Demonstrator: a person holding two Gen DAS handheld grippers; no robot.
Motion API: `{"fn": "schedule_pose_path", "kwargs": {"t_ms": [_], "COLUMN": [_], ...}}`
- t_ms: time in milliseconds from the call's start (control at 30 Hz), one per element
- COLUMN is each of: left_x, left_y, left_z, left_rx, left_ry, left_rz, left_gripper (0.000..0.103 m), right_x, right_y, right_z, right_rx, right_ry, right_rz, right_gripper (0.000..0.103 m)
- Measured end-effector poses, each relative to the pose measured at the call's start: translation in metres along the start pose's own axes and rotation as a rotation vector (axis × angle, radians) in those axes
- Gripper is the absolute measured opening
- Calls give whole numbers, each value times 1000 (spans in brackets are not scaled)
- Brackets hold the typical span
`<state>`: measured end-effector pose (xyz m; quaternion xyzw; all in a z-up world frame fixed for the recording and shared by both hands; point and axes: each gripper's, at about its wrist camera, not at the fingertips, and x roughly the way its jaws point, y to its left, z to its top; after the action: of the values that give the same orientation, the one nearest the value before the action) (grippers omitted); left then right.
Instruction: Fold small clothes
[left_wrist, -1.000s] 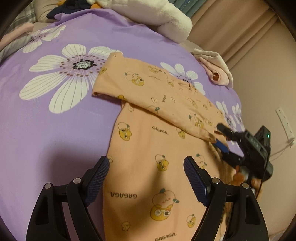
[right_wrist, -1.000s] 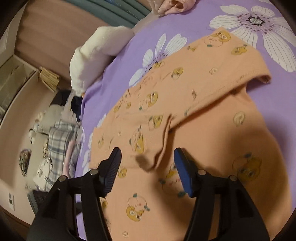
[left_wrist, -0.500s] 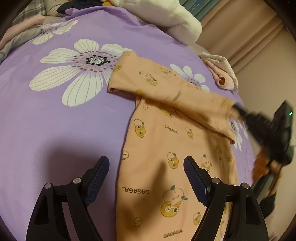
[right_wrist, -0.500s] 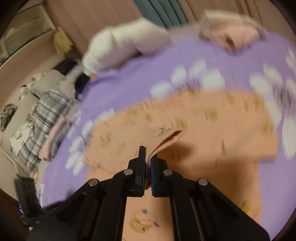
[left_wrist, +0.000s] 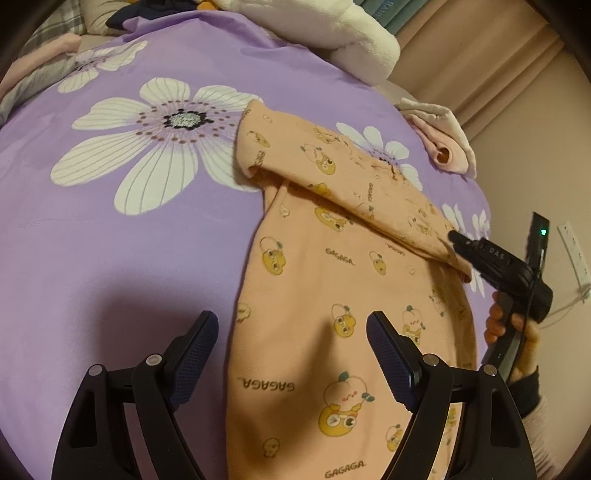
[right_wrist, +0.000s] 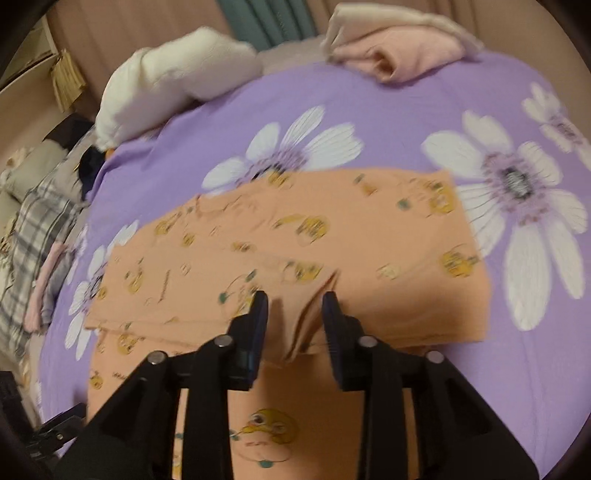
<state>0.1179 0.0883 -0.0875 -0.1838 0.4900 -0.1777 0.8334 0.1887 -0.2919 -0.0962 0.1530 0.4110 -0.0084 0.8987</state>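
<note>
On purple bedspread (left_wrist: 110, 258), peach garment (left_wrist: 314, 295)

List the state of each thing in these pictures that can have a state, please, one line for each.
Orange garment: flat on the bed, top part folded across.
Sleeve end: between the right gripper's fingers, bunched.
Right gripper: jaws opening.
Left gripper: open, holds nothing, above the garment.
Pink clothes: folded, at the bed's edge.
Purple bedcover: spread smooth.
</note>
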Motion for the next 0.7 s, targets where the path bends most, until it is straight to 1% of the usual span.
{"fn": "schedule_pose_path", "kwargs": {"t_ms": [67, 100, 167, 200, 267, 300, 367, 400, 467, 533, 600, 667, 700], "left_x": [2, 2, 2, 4, 11, 18, 31, 36, 45, 53, 61, 73, 76], "left_y": [-7, -11, -23, -29, -35, -37, -34, -33, -29, -22, -13, -5, -1], "left_z": [8, 13, 27, 35, 51, 61, 76, 81, 90, 93, 92, 90, 88], "left_rx": [19, 31, 64, 76, 77, 67, 37, 26, 12, 1, -11, -19, -21], "left_ry": [-1, -9, -47, -67, -84, -89, -92, -94, -104, -98, -74, -36, -26], "left_rz": [-3, -9, -32, -43, -86, -116, -139, -140, -124, -90, -65, -23, -23], "left_gripper": [82, 82, 82, 82, 82, 82, 82, 81, 76, 75, 75, 75, 75], "right_x": [-14, -22, -32, -32, -27, -20, -8, -3, 5, 9, 8, 12, 12], "right_y": [1, 4, 8, 11, 18, 21, 23, 23, 18, 16, 16, 14, 13], "right_z": [4, 5, 8, 8, 8, 6, -1, -4, -13, -22, -30, -35, -35], "right_rx": [-27, -39, -63, -79, -106, -121, -137, -136, -127, -148, -174, -204, -207], "right_ry": [-75, -110, -153, -154, -126, -102, -64, -51, -14, 7, 16, 32, 36], "right_rz": [-40, -38, 4, 40, 89, 99, 87, 82, 77, 58, 40, 22, 21], "right_gripper": [32, 32, 32, 30, 25, 18, 15, 15, 14, 14, 11, 10, 10]}}
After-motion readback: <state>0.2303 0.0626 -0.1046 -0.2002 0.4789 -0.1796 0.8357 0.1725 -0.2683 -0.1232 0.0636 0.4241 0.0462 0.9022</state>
